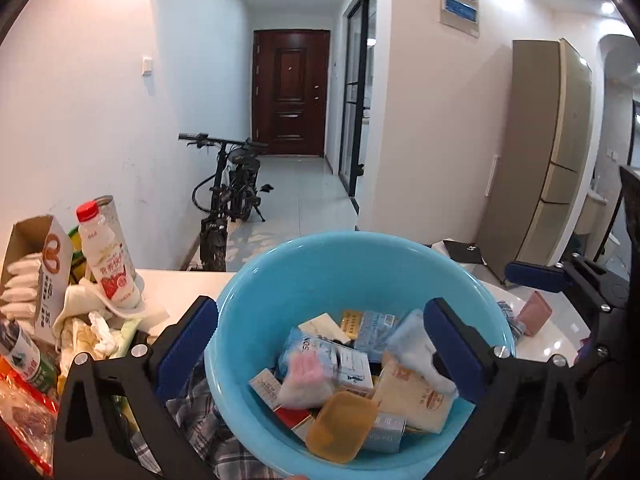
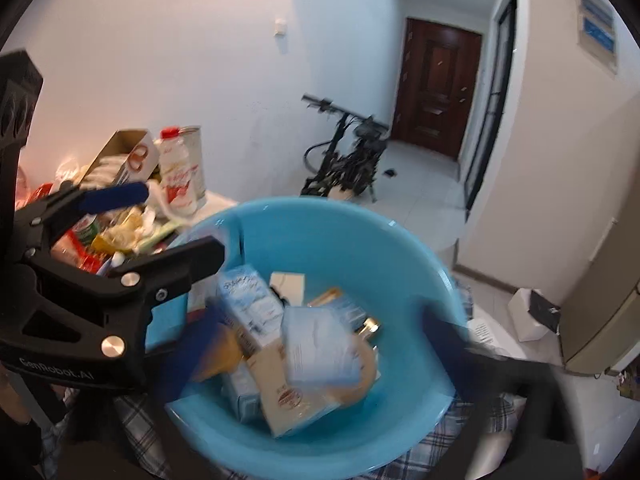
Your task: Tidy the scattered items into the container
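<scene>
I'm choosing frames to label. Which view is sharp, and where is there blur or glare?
Left wrist view: sharp, blue basin and packets crisp; ceiling lights flare mildly. Right wrist view: motion-blurred, right gripper fingers smeared, the pale blue packet streaked, bicycle soft. Both bend at the fisheye edges.

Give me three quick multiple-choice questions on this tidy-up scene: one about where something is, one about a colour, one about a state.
1. Where does the red-capped bottle stand?
A. inside the basin
B. left of the basin
C. on the floor

2. What colour is the basin?
A. light blue
B. red
C. white

3. How is the left claw?
A. shut on a box
B. shut, holding nothing
C. open

Answers: B, it stands among the clutter to the left; A, its wall is light blue; C, its pads stand wide apart over the basin.
</scene>
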### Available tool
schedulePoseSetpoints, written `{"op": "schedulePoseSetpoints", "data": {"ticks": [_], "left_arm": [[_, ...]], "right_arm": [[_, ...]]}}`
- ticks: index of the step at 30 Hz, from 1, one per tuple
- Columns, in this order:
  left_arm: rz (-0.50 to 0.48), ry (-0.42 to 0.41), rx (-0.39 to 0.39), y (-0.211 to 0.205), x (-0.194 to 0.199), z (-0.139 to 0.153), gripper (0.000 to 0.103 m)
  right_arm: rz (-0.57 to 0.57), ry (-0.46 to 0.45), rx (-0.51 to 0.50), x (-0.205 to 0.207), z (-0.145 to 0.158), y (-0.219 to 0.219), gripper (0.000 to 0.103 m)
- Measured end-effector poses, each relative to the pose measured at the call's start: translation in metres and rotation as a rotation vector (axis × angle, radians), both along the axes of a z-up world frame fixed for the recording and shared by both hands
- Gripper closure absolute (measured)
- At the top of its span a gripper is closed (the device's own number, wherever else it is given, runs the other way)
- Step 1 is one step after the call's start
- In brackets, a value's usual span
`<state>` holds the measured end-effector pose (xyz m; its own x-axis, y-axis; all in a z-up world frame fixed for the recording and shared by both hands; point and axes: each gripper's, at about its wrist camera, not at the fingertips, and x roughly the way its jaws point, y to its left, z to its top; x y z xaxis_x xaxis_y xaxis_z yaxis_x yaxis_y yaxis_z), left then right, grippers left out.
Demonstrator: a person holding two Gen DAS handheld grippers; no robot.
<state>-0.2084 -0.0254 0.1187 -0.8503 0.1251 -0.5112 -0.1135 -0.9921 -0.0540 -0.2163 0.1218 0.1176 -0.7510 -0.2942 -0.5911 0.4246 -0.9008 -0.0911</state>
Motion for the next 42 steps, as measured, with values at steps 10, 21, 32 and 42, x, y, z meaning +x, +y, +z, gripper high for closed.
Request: {"op": "schedulePoseSetpoints", "data": {"ticks": [10, 21, 32, 42], "left_arm": [[0.024, 0.012, -0.002, -0.007, 0.005, 0.005, 0.001], [0.020, 0.098, -0.003, -0.008, 0.036, 0.029, 0.001], [0.041, 0.173, -0.030, -0.019, 0.103, 0.060, 0.001], [0.053, 0.244, -0.054, -0.016, 0.180, 0.051, 0.001]], "right_arm": [[-0.034, 0.019, 0.003, 0.002, 0.007, 0.006, 0.000], [-0.092, 0.112, 0.015, 0.025, 0.030, 0.003, 0.000], [-0.163, 0.252, -0.027, 0.101, 0.074, 0.023, 0.000], [-0.148, 0.318, -0.067, 0.180, 0.075, 0.018, 0.000]]}}
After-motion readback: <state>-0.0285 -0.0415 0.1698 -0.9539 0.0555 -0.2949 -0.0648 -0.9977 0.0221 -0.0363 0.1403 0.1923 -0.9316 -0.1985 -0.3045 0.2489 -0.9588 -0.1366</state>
